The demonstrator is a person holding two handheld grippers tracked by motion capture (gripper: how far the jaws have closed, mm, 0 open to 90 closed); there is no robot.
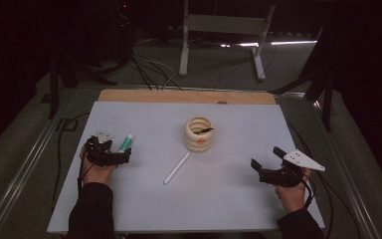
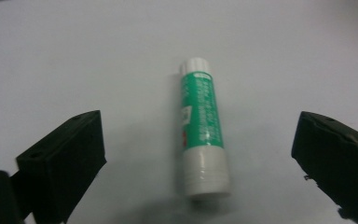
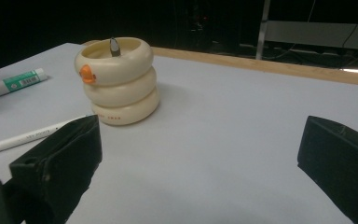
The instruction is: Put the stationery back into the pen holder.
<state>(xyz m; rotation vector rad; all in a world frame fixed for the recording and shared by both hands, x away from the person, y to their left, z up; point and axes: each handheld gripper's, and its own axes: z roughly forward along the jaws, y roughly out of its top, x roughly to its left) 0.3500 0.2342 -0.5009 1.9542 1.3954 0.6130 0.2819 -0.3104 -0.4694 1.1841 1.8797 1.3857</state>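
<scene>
A green and white glue stick [image 2: 202, 127] lies flat on the white table, its wide cap end toward the camera. My left gripper [image 2: 198, 163] is open, one jaw on each side of the stick and not touching it; in the high view the glue stick [image 1: 126, 143] lies just ahead of that left gripper [image 1: 110, 152]. A cream ringed pen holder [image 1: 199, 134] with an orange knob stands mid-table with a dark pen inside. A white pencil [image 1: 177, 168] lies in front of it. My right gripper [image 1: 267, 160] is open and empty at the right, facing the pen holder [image 3: 117, 80].
The white board [image 1: 229, 199] rests on a wooden table whose bare strip [image 1: 186, 96] shows at the far edge. Cables and a metal stand [image 1: 224, 30] lie on the floor beyond. In the right gripper view the pencil [image 3: 30, 136] and the glue stick [image 3: 16, 82] lie to the left.
</scene>
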